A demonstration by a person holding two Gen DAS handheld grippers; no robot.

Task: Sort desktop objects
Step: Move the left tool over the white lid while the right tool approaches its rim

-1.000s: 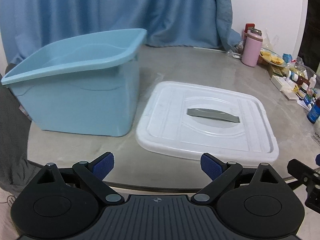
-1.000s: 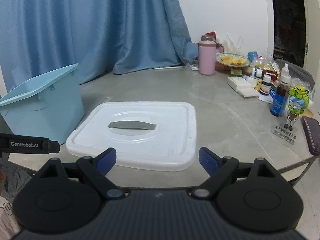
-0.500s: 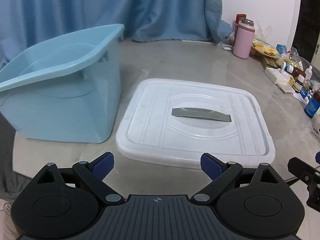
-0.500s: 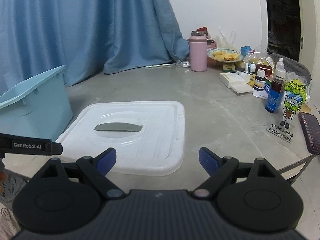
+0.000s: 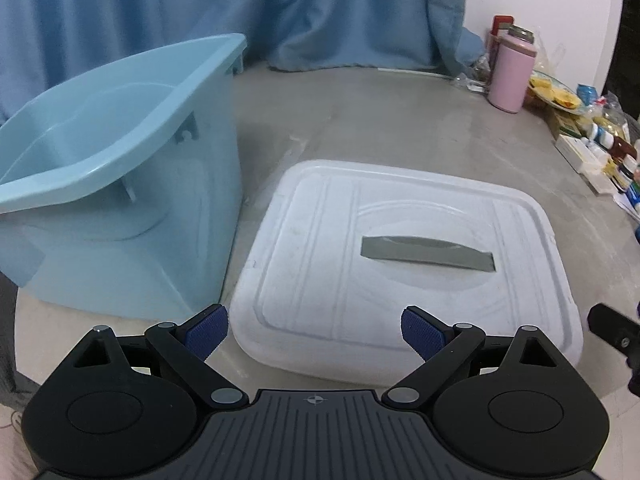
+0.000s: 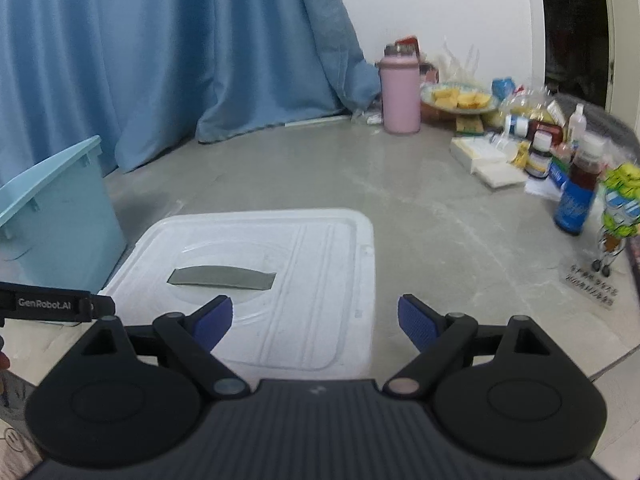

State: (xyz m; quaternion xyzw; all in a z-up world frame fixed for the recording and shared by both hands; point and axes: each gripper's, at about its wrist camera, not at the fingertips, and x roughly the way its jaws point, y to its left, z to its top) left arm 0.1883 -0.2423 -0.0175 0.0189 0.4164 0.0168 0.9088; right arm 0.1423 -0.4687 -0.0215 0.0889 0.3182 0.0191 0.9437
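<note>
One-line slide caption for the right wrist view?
Open right tool above white lid; blue bin left, clutter far right.

Soft even indoor light, fisheye edge warp, right-wrist pic blurry.

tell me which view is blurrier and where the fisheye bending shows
Right wrist view: softer, bottles and pink flask smeared. Left wrist view: sharper, white lid crisp; the blue bin rim bows and the table edge curves.
</note>
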